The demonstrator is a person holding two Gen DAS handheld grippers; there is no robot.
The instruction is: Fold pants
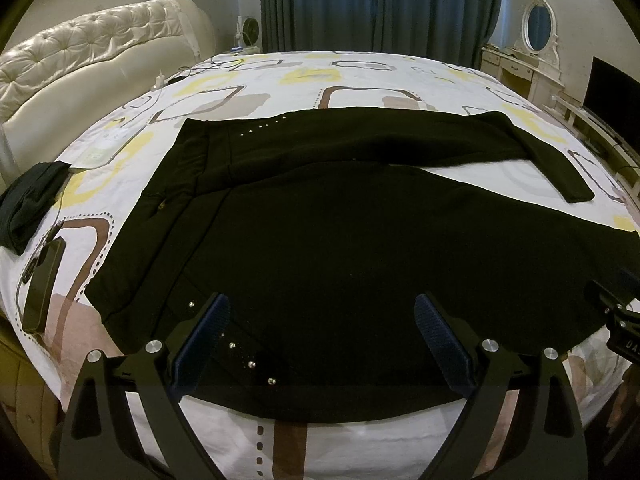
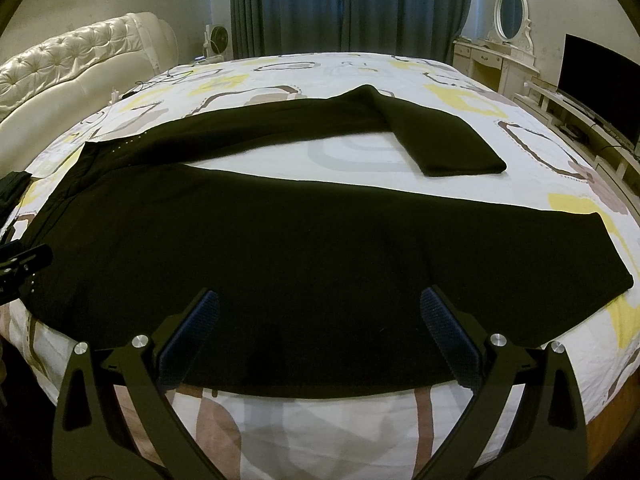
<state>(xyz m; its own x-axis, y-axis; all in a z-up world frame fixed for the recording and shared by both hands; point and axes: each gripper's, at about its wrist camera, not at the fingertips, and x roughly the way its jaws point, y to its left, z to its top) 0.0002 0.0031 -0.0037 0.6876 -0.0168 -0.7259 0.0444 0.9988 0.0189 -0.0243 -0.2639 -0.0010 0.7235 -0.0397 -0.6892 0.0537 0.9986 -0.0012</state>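
Black pants (image 1: 340,240) lie spread flat on the bed, waist to the left, legs to the right. The near leg runs along the bed's front edge. The far leg (image 2: 440,136) bends back toward me at its end. My left gripper (image 1: 322,312) is open above the near hip with its silver studs (image 1: 250,364). My right gripper (image 2: 320,308) is open above the near leg (image 2: 320,248). Both are empty. The right gripper's body shows at the right edge of the left wrist view (image 1: 620,312).
The bed sheet (image 1: 360,80) is white with yellow and brown shapes. A phone (image 1: 44,284) and a dark cloth (image 1: 28,204) lie at the bed's left. A tufted headboard (image 1: 80,60) stands left. A dresser (image 2: 496,60) and a TV (image 2: 600,84) stand right.
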